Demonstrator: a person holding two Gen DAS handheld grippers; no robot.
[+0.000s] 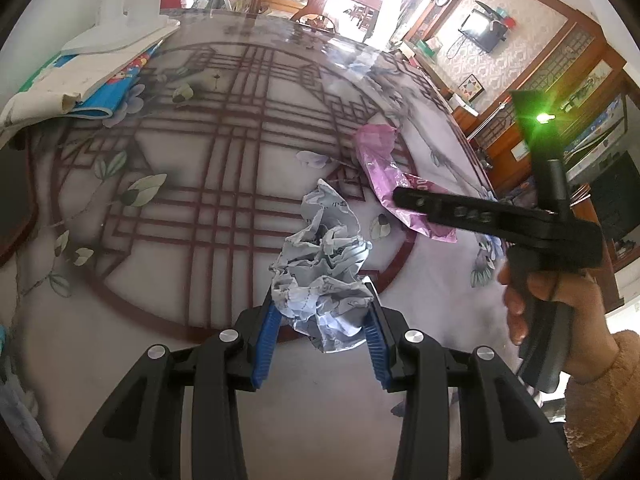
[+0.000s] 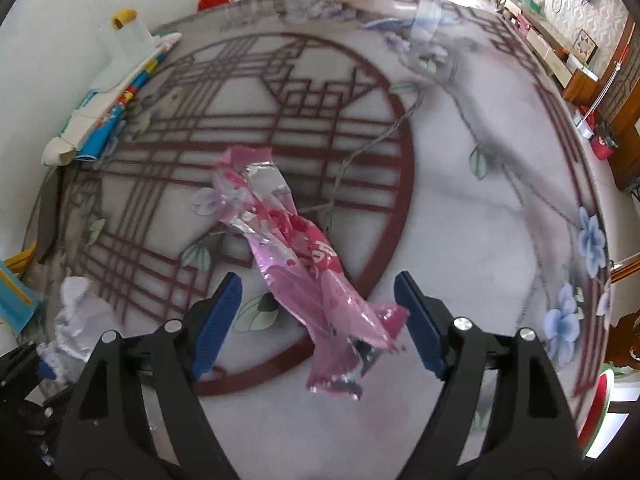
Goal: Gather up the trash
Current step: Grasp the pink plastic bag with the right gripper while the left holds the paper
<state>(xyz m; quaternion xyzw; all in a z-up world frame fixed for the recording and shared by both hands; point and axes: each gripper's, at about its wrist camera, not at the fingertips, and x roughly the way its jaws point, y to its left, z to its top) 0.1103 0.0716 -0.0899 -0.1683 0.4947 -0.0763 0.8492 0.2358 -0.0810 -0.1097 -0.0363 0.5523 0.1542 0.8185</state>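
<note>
A crumpled ball of printed white paper (image 1: 322,268) sits between the blue pads of my left gripper (image 1: 323,300), which is shut on it just above the table. The paper also shows at the lower left of the right wrist view (image 2: 76,320). A twisted pink foil wrapper (image 2: 304,256) lies on the table between the spread fingers of my right gripper (image 2: 320,284), which is open; its lower end reaches between the pads without touching them. In the left wrist view the wrapper (image 1: 380,172) lies under the right gripper's black finger (image 1: 460,210).
The round table (image 1: 200,168) has a glass top over a red lattice and flower pattern. Books and papers (image 1: 80,80) with a white stand (image 1: 120,16) lie at its far left edge. A green and blue object (image 2: 12,300) sits at the left edge. Furniture stands beyond.
</note>
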